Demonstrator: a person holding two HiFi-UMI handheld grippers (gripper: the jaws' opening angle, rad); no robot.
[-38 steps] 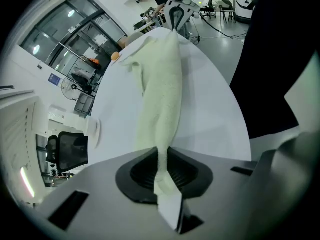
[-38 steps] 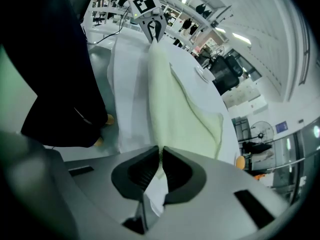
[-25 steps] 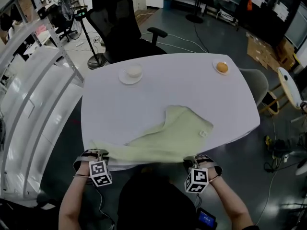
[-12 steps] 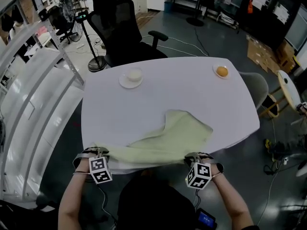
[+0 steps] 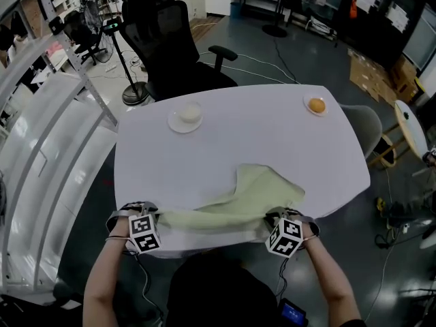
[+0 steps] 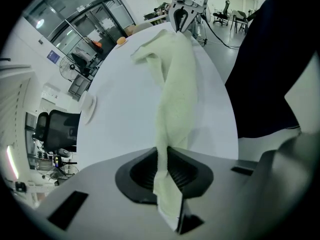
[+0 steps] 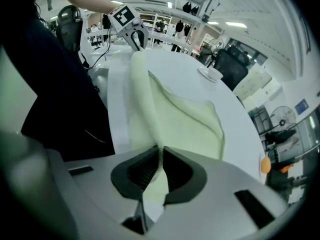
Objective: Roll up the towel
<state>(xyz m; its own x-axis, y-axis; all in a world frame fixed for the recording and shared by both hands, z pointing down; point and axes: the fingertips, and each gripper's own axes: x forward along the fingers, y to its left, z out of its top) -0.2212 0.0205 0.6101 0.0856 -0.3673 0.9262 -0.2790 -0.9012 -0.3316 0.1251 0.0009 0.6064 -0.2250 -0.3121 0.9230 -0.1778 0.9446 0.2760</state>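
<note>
A white table (image 5: 238,131) with rounded corners spreads ahead of both grippers. A black office chair (image 5: 170,43) stands at its far side, well beyond the left gripper (image 6: 166,153).

The pale yellow-green towel (image 5: 255,193) lies on the near part of the table. Its near edge is bunched into a narrow band that runs from one gripper straight across to the other. The rest lies loosely folded ahead of the right gripper (image 7: 161,153), reaching toward the table's middle.

Each gripper is clenched on an end of that band, with cloth pinched between the dark pads and a flap poking out behind them. Both point steeply down at the table's near edge. The cube on each carries black-and-white square code patterns (the only print that can be made out).

Well ahead of the left gripper sits a white saucer (image 5: 185,118) holding something pale. Far ahead of the right gripper, to its right, a small dish (image 5: 316,105) holds something orange.
</note>
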